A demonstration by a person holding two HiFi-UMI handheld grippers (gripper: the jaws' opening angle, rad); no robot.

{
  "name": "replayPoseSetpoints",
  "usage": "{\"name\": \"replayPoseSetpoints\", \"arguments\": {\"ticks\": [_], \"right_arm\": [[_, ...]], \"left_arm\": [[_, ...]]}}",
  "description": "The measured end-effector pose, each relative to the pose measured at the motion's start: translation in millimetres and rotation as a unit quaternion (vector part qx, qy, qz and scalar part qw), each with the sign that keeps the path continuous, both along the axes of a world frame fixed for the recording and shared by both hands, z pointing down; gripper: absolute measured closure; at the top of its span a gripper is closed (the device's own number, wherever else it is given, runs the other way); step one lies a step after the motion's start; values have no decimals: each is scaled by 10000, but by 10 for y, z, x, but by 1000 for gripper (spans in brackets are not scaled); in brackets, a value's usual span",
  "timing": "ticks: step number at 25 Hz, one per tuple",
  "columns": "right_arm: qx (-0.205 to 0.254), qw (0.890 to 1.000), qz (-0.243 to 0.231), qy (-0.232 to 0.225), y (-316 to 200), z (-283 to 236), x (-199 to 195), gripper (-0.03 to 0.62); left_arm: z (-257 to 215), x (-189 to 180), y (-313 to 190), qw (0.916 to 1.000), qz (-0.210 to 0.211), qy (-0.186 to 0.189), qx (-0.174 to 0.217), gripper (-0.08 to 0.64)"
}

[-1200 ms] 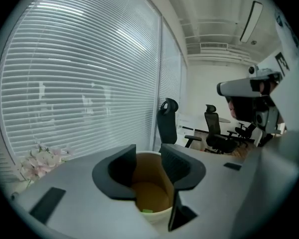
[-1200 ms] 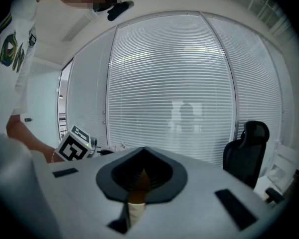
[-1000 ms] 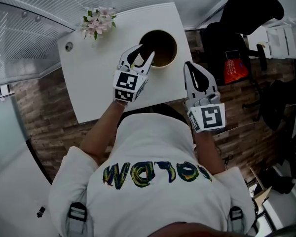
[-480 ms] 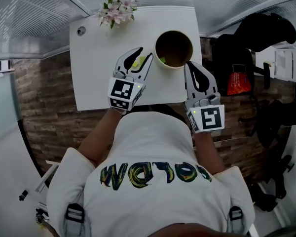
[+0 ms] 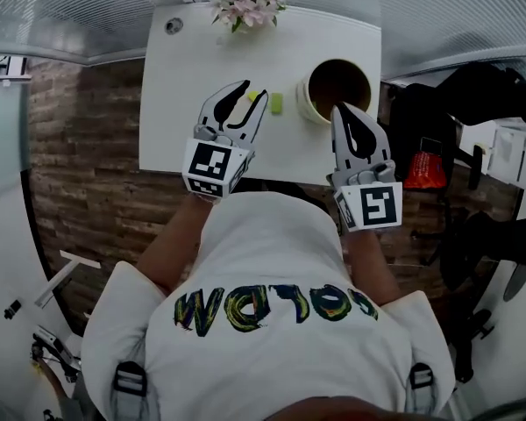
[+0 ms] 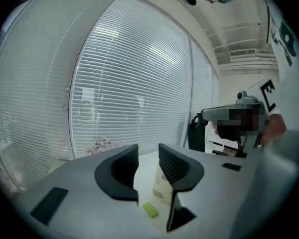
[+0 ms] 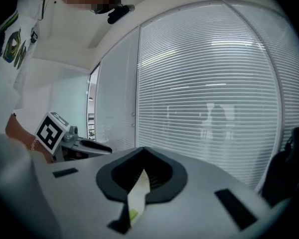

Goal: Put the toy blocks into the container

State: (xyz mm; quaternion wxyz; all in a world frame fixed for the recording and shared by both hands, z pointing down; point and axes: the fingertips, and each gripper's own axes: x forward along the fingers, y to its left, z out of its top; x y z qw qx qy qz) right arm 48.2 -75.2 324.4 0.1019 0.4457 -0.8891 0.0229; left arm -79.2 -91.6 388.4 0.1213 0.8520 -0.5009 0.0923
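A round cream container (image 5: 309, 100) with a dark inside stands at the right of the white table (image 5: 184, 103). A green block (image 5: 276, 103) lies on the table just left of it. A smaller yellow-green block (image 5: 252, 96) shows between the fingertips of my left gripper (image 5: 250, 96), whose jaws stand apart and press on nothing. In the left gripper view (image 6: 148, 158) a green block (image 6: 150, 209) and the container (image 6: 164, 185) show through the gap. My right gripper (image 5: 342, 110) is shut and empty, its tip at the container's near rim. Only a thin slit shows in the right gripper view (image 7: 141, 156).
A bunch of pink flowers (image 5: 248, 3) stands at the table's far edge, and a small round fitting (image 5: 173, 26) sits at its far left corner. A black chair with bags (image 5: 495, 95) and a red item (image 5: 425, 169) stand to the right. Window blinds lie beyond the table.
My left gripper has drawn back from the container's rim and now sits to its left. The right gripper has come up against the container's near side. The head view has swung.
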Motion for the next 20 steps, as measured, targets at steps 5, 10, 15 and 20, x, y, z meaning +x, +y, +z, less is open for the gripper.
{"name": "replayPoseSetpoints", "arguments": {"ticks": [5,10,15,20], "right_arm": [[-8,9998,-176,23,-9,7,-163,584],[-27,9998,-184,40,-19,20,-204,584],[-82,9998,-146,65,4,66,-189,584],[-186,9997,-143,41,23,183,-193,584]], "left_arm": [[43,-182,72,9998,-195,32,-58,423],[178,-197,53,9998,-118,-8,-157,420],[523,-147,35,9989,126,-179,-402,371],[1026,-94,-3,9950,460,-488,-742,347]]}}
